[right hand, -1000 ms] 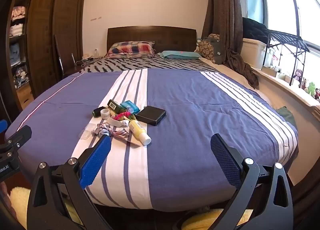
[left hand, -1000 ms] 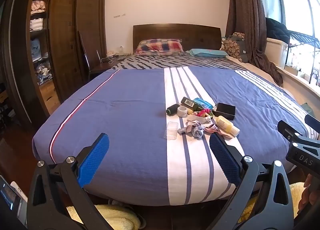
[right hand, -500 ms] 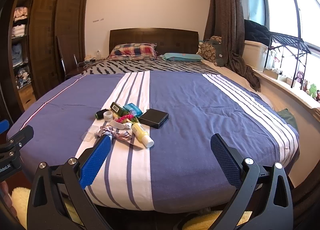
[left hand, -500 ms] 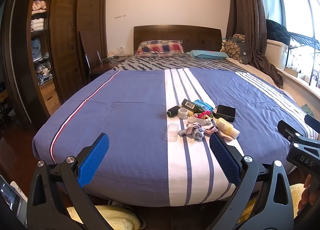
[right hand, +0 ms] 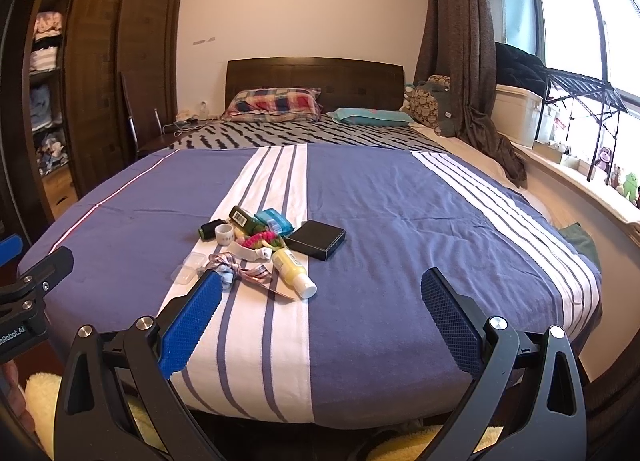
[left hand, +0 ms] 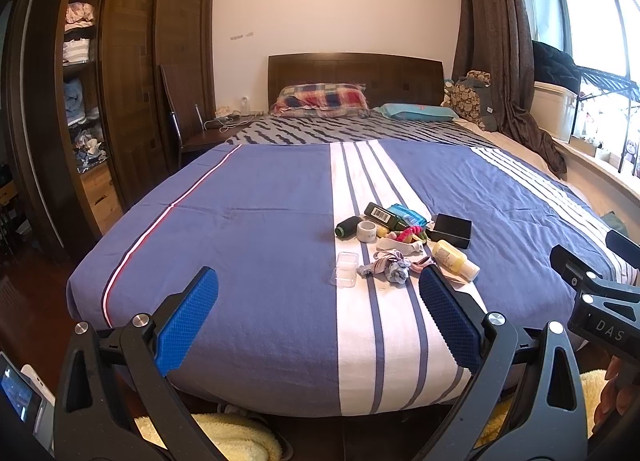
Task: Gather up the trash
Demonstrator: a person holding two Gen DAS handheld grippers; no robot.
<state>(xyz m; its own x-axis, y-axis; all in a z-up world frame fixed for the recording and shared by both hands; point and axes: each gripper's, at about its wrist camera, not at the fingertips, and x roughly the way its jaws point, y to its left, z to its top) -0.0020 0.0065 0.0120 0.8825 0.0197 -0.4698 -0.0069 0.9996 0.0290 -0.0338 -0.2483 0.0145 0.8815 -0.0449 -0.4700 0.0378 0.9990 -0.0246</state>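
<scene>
A small heap of items lies on the bed's white stripe: a yellow bottle [left hand: 454, 259] [right hand: 293, 270], a black box [left hand: 451, 229] [right hand: 317, 239], a clear plastic case [left hand: 345, 269] [right hand: 188, 267], a crumpled cloth scrap [left hand: 390, 267] [right hand: 236, 269], a white tape roll [left hand: 367, 230] [right hand: 223, 234], a dark bottle with a barcode [left hand: 382, 215] [right hand: 244, 219] and a teal packet [left hand: 406, 215] [right hand: 274, 221]. My left gripper [left hand: 318, 317] is open at the bed's foot, short of the heap. My right gripper [right hand: 322, 321] is open too, with nothing between its fingers.
The blue striped bed [left hand: 260, 221] [right hand: 420, 221] fills both views, with pillows [left hand: 322, 99] at the headboard. A dark wardrobe [left hand: 120, 81] stands on the left, a curtain [right hand: 460, 61] and a window sill [right hand: 580, 181] on the right. Yellow fluffy slippers [left hand: 224, 433] lie on the floor below.
Both views have tilted slightly upward and drawn a little nearer the bed. The heap sits lower in the frames. Both grippers stay open.
</scene>
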